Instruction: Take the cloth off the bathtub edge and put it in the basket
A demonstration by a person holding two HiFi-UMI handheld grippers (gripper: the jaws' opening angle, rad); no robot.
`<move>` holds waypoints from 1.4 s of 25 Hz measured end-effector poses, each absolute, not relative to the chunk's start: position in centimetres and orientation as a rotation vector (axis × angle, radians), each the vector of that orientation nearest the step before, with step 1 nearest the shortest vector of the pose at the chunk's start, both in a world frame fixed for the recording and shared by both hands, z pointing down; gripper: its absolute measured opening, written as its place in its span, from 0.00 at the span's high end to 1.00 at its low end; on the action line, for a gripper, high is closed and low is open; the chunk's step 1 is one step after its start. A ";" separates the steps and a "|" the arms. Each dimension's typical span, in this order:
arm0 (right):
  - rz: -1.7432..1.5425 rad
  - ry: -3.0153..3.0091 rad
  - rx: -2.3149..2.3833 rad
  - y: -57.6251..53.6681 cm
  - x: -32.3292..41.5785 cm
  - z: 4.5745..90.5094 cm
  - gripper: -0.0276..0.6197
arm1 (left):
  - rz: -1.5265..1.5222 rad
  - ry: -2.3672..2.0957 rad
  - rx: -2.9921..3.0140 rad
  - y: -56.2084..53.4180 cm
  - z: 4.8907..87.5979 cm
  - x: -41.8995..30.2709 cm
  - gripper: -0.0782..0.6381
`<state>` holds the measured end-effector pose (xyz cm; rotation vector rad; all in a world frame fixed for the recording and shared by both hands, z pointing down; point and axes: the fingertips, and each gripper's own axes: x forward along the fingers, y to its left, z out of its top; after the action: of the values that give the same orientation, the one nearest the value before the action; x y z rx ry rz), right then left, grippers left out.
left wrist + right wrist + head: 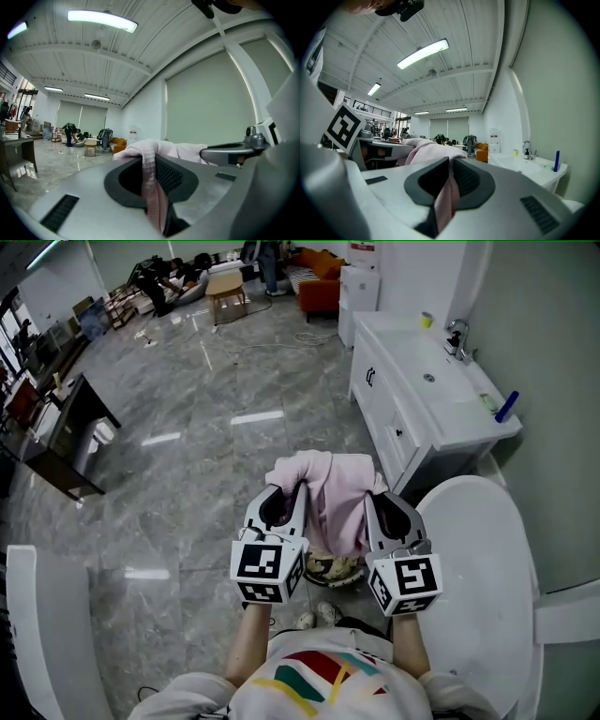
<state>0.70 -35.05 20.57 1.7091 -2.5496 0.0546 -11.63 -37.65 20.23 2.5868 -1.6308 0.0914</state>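
Above the grey floor (pixel 187 484), just left of the white bathtub (pixel 487 559), the pink cloth (pixel 330 498) hangs between the left tool (pixel 286 493) and the right tool (pixel 380 500), each clenched on an upper edge. No basket is in view. If the tools pull apart, the thin pinch could slip from either one. Both forearms reach forward, with the tools level and side by side.

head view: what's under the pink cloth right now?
Below the cloth, held up between left tool and right tool, a patterned object, likely a shoe, pokes out over grey floor. Whatever lies directly beneath is covered; no basket visible.
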 end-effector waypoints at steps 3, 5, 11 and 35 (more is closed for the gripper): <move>0.058 -2.546 1.696 -36.0 0.9 21.1 0.89 | 0.113 -1.636 2.587 -38.4 20.7 -11.5 0.80; 0.054 -2.545 1.687 -36.6 0.9 21.4 0.89 | 0.127 -1.640 2.591 -38.8 20.9 -11.6 0.80; 0.067 -2.506 1.649 -38.7 1.4 23.6 0.89 | 0.235 -1.609 2.586 -40.9 23.5 -11.0 0.80; 0.445 -2.147 1.283 -44.3 2.9 52.4 0.91 | 0.777 -1.348 2.380 -46.8 51.6 -9.0 0.80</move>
<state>2.91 -44.31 52.40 1.2832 -2.1473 0.4450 -8.95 -46.78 51.61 2.3798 -1.3481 0.7770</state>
